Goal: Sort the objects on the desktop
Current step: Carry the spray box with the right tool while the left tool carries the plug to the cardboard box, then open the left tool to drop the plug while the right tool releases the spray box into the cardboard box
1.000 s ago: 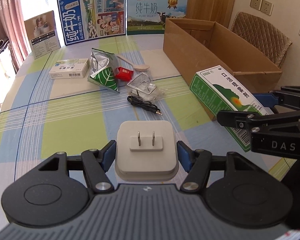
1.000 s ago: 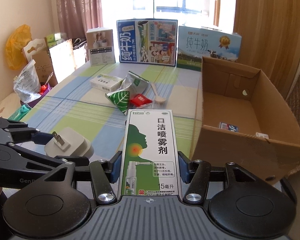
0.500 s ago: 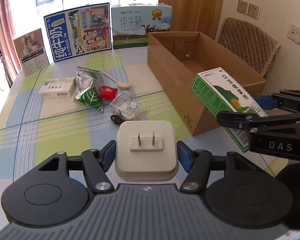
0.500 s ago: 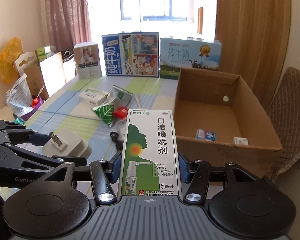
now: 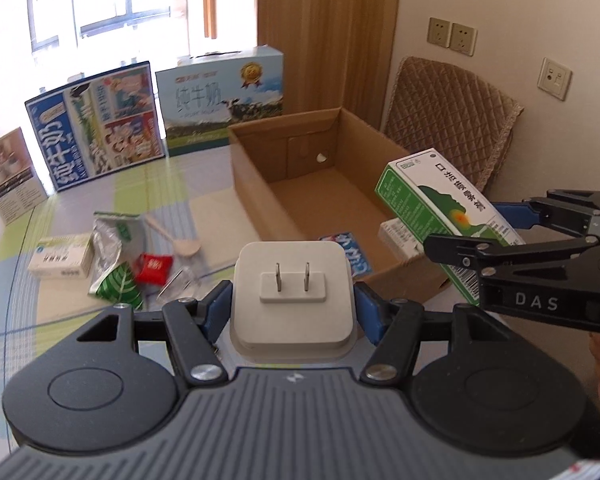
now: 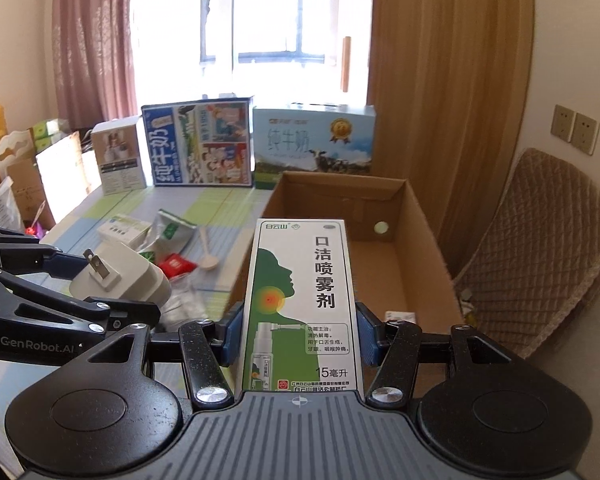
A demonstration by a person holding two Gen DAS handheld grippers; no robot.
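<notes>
White plastic fills my left gripper (image 5: pixel 294 300): I am clamping a charger plug (image 5: pixel 293 294), prongs pointing forward. My right gripper (image 6: pixel 298 334) is squeezing a green spray box (image 6: pixel 300 304), long axis running straight ahead. Just beyond both sets of jaws the cardboard box (image 5: pixel 260 200) is sitting open; I am judging the right gripper nearer its opening. Left of it, loose packets (image 5: pixel 116 256) are lying farther off.
</notes>
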